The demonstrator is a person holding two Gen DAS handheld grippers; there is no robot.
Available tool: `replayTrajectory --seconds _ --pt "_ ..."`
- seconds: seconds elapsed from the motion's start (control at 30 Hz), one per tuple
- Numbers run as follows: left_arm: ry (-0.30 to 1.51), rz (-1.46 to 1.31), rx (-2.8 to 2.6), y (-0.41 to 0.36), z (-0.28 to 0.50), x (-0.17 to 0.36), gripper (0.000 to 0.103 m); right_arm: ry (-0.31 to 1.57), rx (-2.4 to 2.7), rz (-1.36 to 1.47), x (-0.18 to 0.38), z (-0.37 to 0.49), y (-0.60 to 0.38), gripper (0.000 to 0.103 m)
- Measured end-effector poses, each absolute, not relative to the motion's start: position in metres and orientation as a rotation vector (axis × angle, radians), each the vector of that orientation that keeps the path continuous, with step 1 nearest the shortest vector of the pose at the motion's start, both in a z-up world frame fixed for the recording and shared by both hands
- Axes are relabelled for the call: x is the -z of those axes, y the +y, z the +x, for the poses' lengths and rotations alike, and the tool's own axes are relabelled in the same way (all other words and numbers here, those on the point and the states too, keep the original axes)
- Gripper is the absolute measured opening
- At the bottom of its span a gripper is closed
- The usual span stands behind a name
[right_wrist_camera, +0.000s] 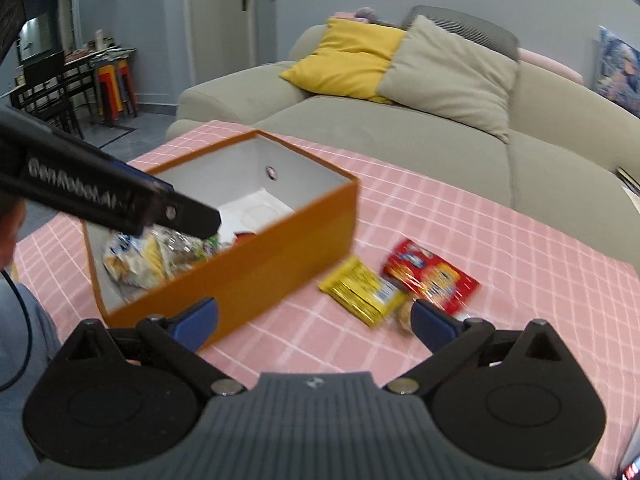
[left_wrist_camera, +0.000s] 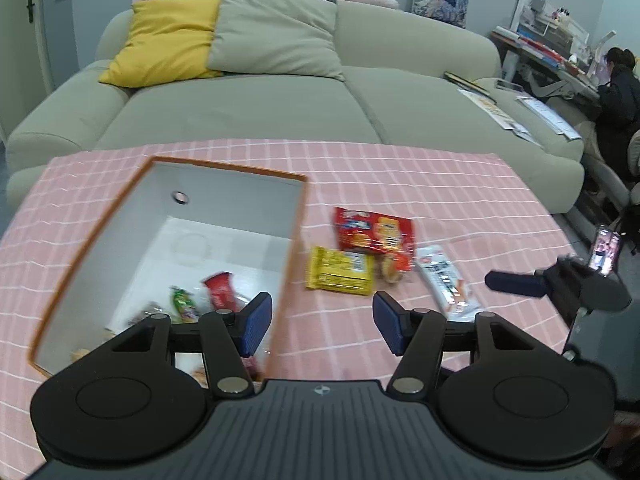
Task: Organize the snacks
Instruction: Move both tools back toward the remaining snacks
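An orange box (left_wrist_camera: 86, 248) (right_wrist_camera: 256, 268) with a white inside stands on the pink checked cloth and holds several snack packs (left_wrist_camera: 200, 296) (right_wrist_camera: 152, 256). To its right lie a yellow pack (left_wrist_camera: 340, 272) (right_wrist_camera: 364, 292), a red cracker pack (left_wrist_camera: 374, 232) (right_wrist_camera: 434, 276) and a white pack (left_wrist_camera: 444, 276). My left gripper (left_wrist_camera: 320, 324) hovers open over the box's right wall, nothing between its fingers. My right gripper (right_wrist_camera: 316, 316) stands wide open and empty in front of the box's near corner; it shows at the right edge of the left wrist view (left_wrist_camera: 516, 282).
The pink cloth (left_wrist_camera: 420, 184) (right_wrist_camera: 500, 216) covers the table. A beige sofa (left_wrist_camera: 280, 108) (right_wrist_camera: 440, 132) with yellow and grey cushions stands right behind it. A phone on a stand (left_wrist_camera: 606, 248) rises at the table's right. A person sits at a desk far right.
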State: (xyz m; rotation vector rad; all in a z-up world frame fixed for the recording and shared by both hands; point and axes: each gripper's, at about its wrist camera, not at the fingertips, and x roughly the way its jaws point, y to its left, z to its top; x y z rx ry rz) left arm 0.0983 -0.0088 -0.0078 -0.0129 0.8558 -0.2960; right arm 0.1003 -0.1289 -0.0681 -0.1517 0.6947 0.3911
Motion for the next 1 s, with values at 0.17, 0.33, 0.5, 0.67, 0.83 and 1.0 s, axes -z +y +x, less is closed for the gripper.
replayTrajectory --seconds 0.17,0.33,0.5,0.67,0.83,1.0 --pt "0.880 -0.051 0.331 -0.035 0.094 0.027 0.067 0.727 -0.322 -0.109 0.092 0.088 -0.163 0.098" --pt "0.913 -0.054 0.346 -0.057 0.096 0.053 0.063 0.762 -0.217 -0.077 0.118 0.086 -0.185 0.090" --pt "0.927 -0.024 0.351 -0.066 0.103 0.074 0.063 0.778 -0.169 -0.089 0.132 0.093 -0.195 0.086" --pt "0.917 0.009 0.347 -0.071 0.115 0.086 0.063 0.791 -0.174 -0.079 0.143 0.110 -0.201 0.086" --pt "0.952 0.030 0.349 -0.076 0.136 0.099 0.064 0.809 -0.185 -0.087 0.151 0.129 -0.205 0.086" --pt "0.972 0.048 0.326 -0.082 0.157 0.110 0.067 0.835 -0.133 -0.103 0.162 0.152 -0.210 0.086"
